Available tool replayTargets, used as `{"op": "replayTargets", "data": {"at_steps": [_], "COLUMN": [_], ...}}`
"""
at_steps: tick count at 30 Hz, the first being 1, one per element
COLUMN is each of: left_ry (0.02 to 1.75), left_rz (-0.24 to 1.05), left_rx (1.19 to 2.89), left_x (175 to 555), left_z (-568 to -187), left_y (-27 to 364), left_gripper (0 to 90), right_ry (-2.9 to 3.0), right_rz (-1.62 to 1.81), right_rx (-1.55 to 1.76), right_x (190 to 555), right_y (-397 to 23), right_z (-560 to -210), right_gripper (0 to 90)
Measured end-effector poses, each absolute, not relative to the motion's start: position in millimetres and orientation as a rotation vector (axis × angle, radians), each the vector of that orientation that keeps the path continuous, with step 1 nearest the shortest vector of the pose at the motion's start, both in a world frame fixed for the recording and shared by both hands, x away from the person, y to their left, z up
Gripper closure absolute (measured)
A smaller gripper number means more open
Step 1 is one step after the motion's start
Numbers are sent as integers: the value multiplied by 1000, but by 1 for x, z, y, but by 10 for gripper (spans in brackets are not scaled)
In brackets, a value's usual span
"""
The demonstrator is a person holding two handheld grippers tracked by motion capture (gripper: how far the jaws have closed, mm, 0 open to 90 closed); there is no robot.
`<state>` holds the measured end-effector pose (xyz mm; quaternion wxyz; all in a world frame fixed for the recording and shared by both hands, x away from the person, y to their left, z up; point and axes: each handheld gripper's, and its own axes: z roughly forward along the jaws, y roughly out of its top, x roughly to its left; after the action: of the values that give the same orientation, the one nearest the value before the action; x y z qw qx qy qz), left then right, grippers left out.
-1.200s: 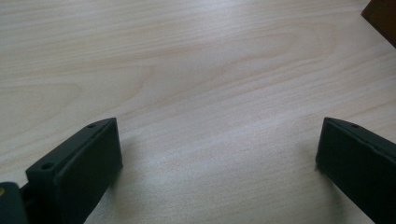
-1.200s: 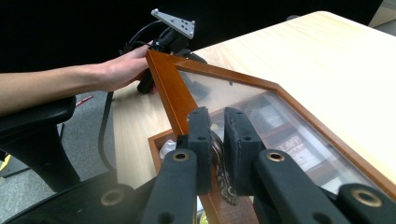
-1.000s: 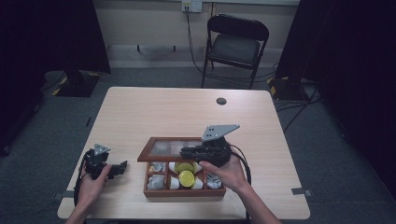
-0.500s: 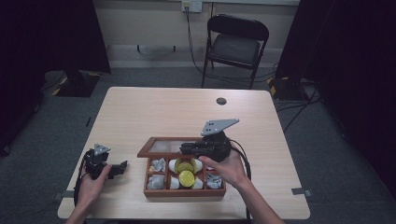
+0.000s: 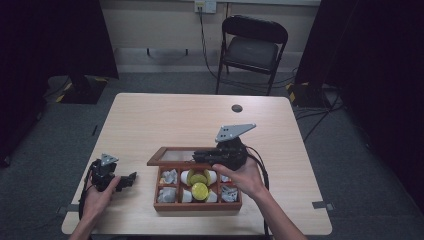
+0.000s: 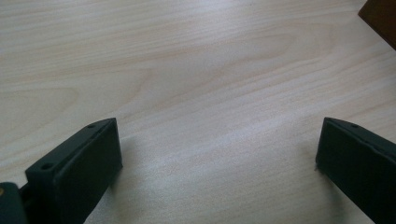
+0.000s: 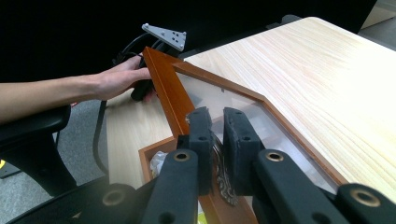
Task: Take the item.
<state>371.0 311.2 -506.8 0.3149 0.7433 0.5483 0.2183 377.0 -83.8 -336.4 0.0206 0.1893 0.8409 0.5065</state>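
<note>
The left black two-jaw handheld gripper (image 5: pixel 131 179) had flat rectangular matte pads (image 6: pixel 88 161) with small screw holes. The right black two-jaw handheld gripper (image 7: pixel 218 126) showed brass-coloured round bushings along its links, a grey three-cornered drilled plate and a black trailing cable; both forearms were bare, unsleeved

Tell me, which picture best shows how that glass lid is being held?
The right gripper view: the right tool pinches the ornate metal latch on the glass lid frame. The high view shows the lid raised, small. The left gripper view catches perhaps a brown corner.
</note>
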Motion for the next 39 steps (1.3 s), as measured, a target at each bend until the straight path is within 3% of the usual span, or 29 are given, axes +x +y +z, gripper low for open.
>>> {"op": "replayTargets", "data": {"at_steps": [4,10,13,19,36,39], "left_ry": [1432,1411,1356,1357,1106,1063], "left_rz": [577,569,602,578,505,485], "left_rx": [1967,1972,2015,1952,1944,1943], "left_x": [371,370,368,363,331,327], "left_z": [-507,-504,-500,-487,-453,-448], "left_y": [312,310,304,299,270,265], "left_gripper": [0,75,177,189,242,286], "right_ry": [2603,2598,2594,2596,2596,2597], "right_rz": [1566,1563,1566,1564,1568,1567], "right_rx": [587,597,596,590,583,584], "right_x": [378,378,378,379,382,383], "right_y": [-84,-83,-84,-84,-84,-84], "right_z": [-335,-334,-334,-334,-332,-331], "right_gripper": [824,824,824,824,826,826]}}
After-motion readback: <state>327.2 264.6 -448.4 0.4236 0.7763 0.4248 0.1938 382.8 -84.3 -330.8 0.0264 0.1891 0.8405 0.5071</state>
